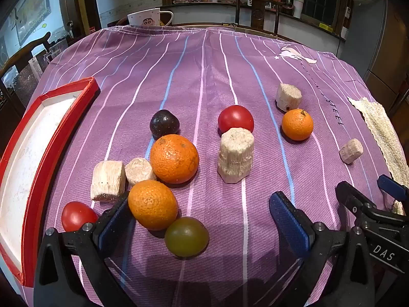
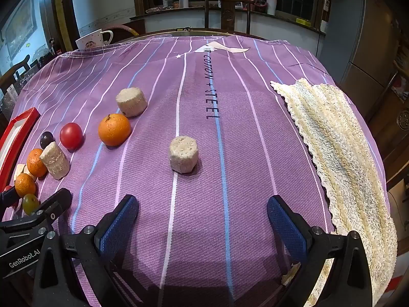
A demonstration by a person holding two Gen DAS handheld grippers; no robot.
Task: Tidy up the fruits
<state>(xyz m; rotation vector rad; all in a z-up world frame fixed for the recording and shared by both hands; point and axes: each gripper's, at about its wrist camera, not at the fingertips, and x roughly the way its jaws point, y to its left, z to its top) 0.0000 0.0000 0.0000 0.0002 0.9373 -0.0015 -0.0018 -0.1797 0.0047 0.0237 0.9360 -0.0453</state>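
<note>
Fruit lies on a purple striped cloth (image 1: 204,76). In the left wrist view: three oranges (image 1: 174,158) (image 1: 152,204) (image 1: 297,124), red tomatoes (image 1: 235,119) (image 1: 76,215), a green tomato (image 1: 186,236), a dark plum (image 1: 164,124) and several pale sugarcane chunks (image 1: 235,158). A red-rimmed white tray (image 1: 30,153) lies at the left. My left gripper (image 1: 202,220) is open, with the near orange and green tomato between its fingers. My right gripper (image 2: 202,220) is open and empty, a sugarcane chunk (image 2: 183,157) ahead of it.
A cream knitted cloth (image 2: 340,153) lies along the table's right edge. A cartoon mug (image 2: 93,41) stands at the far left edge. A wooden chair (image 2: 227,12) and a cluttered counter stand behind the table. The right gripper's body shows in the left wrist view (image 1: 378,212).
</note>
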